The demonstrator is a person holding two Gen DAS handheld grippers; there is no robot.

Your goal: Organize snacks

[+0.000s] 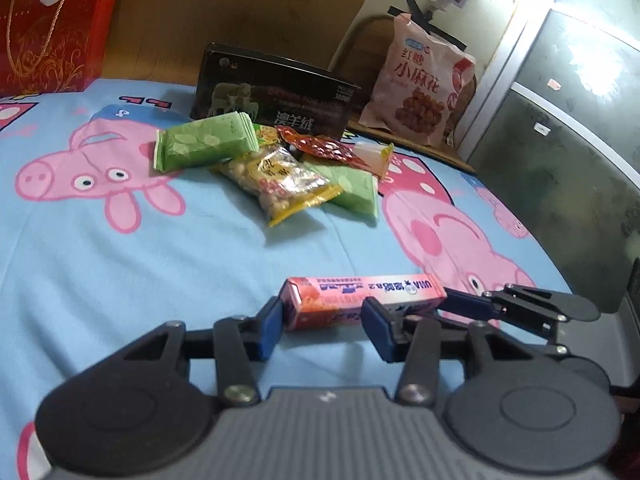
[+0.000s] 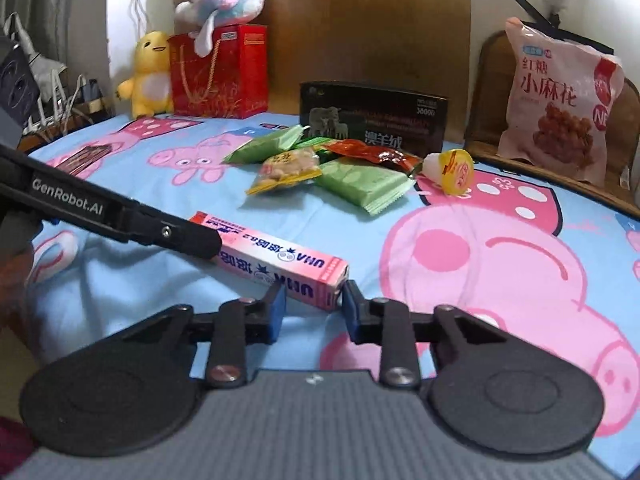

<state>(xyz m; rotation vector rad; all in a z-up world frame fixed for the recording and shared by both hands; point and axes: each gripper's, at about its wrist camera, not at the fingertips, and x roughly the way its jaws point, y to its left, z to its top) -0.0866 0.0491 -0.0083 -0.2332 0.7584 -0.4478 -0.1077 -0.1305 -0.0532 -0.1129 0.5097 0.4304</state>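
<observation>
Handling the candy box (image 1: 360, 296) low over the sheet (image 1: 100, 260), toward the near edge of the bed, well apart from the other snacks. Right gripper (image 2: 312, 300) clamped on one short end of it, a blue pad flat against each long side. Left gripper (image 1: 324, 328) at the other end, jaws somewhat apart: one pad against the end face, the other in front of the long side. Cannot tell whether that pair is pressing or only touching. Cannot tell either whether the candy box rests on the sheet or hangs just above it.

Judged early in the task. Still heaped toward the far edge, just in front of the black box (image 1: 276, 96): two green packs (image 1: 206, 142), a peanut bag (image 1: 280, 182) lying over them, a red pack (image 1: 324, 148) and a jelly cup (image 2: 452, 170) at the right of the heap. Overlapping and askew, no rows, no grouping by kind. Big pink bag (image 1: 420, 80) off the bed on a chair past the far right corner.

Done so far, as far as can be seen: one item only in hand. Left to do: placing the candy box, then pulling the heap apart and laying out each snack. No bin or tray in view, so destination unclear.
</observation>
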